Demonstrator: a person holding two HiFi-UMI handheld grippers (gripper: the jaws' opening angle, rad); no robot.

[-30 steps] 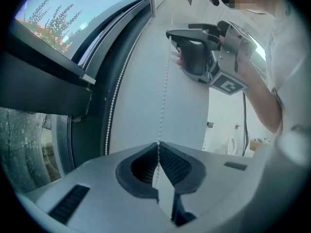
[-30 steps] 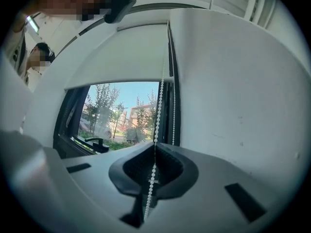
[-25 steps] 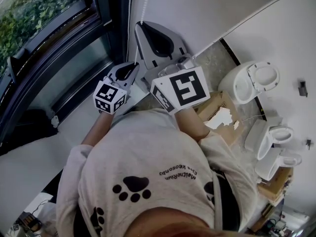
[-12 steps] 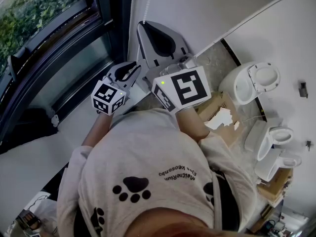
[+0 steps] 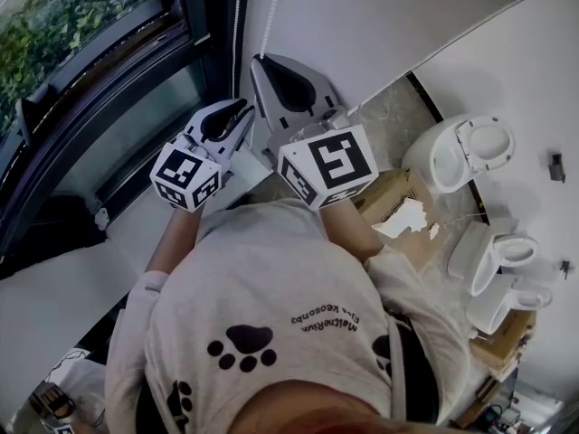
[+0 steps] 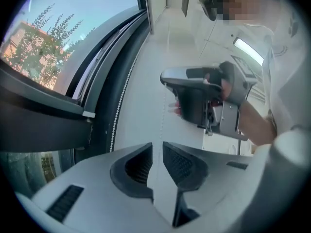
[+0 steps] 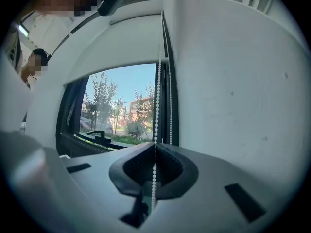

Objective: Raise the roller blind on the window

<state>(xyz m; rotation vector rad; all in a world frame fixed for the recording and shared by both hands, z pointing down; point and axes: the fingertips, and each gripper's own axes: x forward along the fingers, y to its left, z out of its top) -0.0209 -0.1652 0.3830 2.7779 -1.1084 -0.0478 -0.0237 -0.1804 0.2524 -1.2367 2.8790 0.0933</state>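
The right gripper (image 7: 155, 152) is closed, and its dark ribbed pads pinch a thin white plastic bead chain (image 7: 157, 81) that runs up toward 12 o'clock. The left gripper (image 6: 156, 149) has just been opening its jaws. They stand apart, and a faint strand of the chain passes through the gap with no pad pressing on it.

The chain hangs at the right edge of the dark-framed window (image 7: 121, 115), whose upper glass is covered by the white fabric roller blind (image 7: 116, 52). I judge the chain to be light, limp and a little slippery. It is best pinched across the beads, which stop the pads from sliding, and pulled straight along its own line.

At 3 o'clock of the chain is a plain white wall (image 7: 233, 81). In the head view, white ceramic toilets (image 5: 457, 152) and torn brown cardboard (image 5: 398, 202) are on the speckled stone floor (image 5: 389, 107), at 3 o'clock of the person.
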